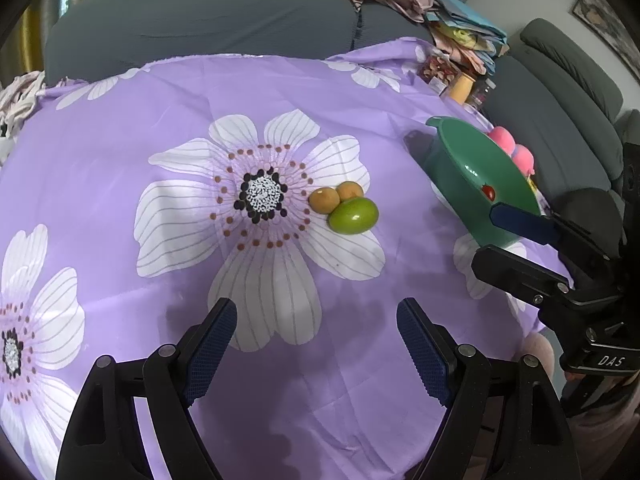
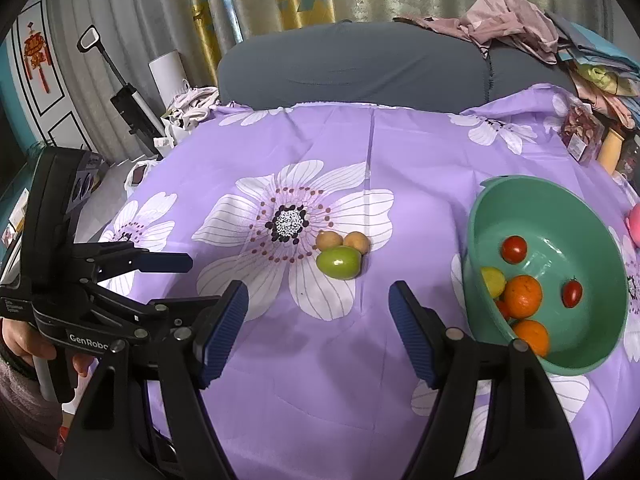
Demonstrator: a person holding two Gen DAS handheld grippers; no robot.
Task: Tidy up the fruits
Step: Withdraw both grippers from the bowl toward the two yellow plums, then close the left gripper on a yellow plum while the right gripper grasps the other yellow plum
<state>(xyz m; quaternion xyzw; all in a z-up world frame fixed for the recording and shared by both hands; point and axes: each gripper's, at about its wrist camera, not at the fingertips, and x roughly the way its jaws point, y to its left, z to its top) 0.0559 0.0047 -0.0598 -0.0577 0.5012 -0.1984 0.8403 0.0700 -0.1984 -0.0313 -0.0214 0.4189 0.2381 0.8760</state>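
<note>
A green fruit [image 1: 353, 215] [image 2: 338, 263] lies on the purple flowered cloth, touching two small brown-yellow fruits [image 1: 324, 200] [image 2: 329, 241] behind it. A green bowl [image 2: 478, 216] [image 1: 448, 140] at the right holds oranges [image 2: 522, 296], a yellow fruit [image 2: 493, 281] and small red tomatoes [image 2: 514, 249]. My left gripper [image 1: 316, 338] is open and empty, short of the three fruits. My right gripper [image 2: 318, 322] is open and empty, also short of them, left of the bowl. Each gripper shows in the other's view.
A grey sofa [image 2: 352, 64] with piled clothes [image 2: 508, 20] stands behind the table. Jars and packets [image 2: 580, 136] sit at the far right corner. A pink toy [image 1: 514, 148] lies beyond the bowl. The table's edge falls off at left.
</note>
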